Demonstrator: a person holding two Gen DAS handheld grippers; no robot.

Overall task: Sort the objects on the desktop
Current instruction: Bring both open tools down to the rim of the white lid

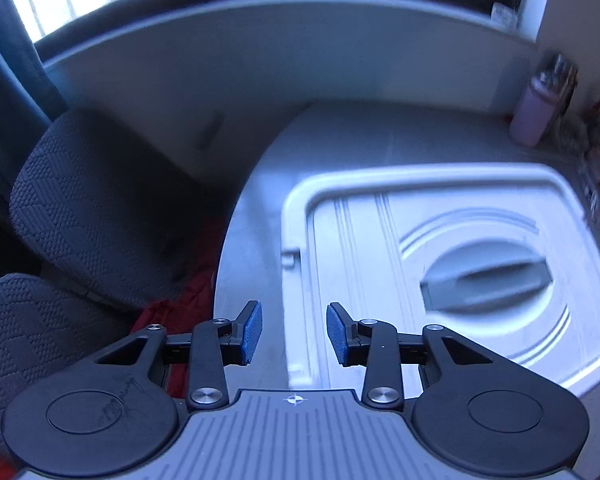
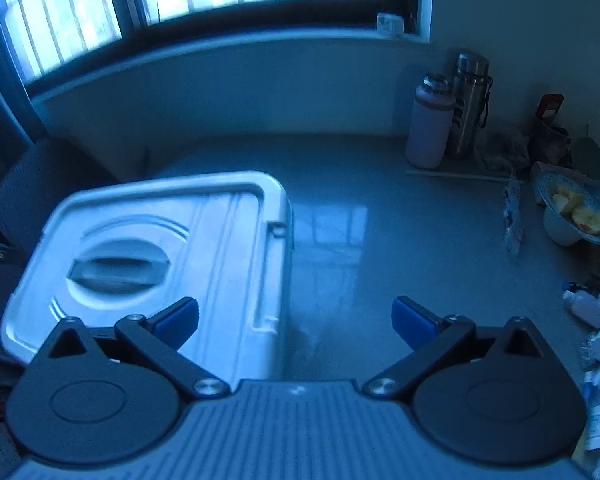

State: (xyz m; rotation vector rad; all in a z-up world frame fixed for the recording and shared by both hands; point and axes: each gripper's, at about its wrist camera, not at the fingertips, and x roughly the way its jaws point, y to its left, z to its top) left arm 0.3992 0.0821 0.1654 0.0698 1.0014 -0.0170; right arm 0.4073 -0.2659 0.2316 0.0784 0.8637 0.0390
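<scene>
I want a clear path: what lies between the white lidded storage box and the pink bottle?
Only bare glossy tabletop between white lidded storage box and pink bottle, in the right wrist view.

Clutter (image 1: 598, 148) at counter's right edge in left wrist view blurred, unreadable; storage box (image 1: 440, 264) lid handle smeared; bottles (image 2: 596, 340) at right border of right wrist view cut off, labels illegible; box's near corner hidden behind fingers (image 2: 176, 320).

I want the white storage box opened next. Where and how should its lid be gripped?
Grip the grey handle bar recessed in the lid, coming from above with jaws across its narrow width. It is the only raised ridge; the rest lies flat.
</scene>
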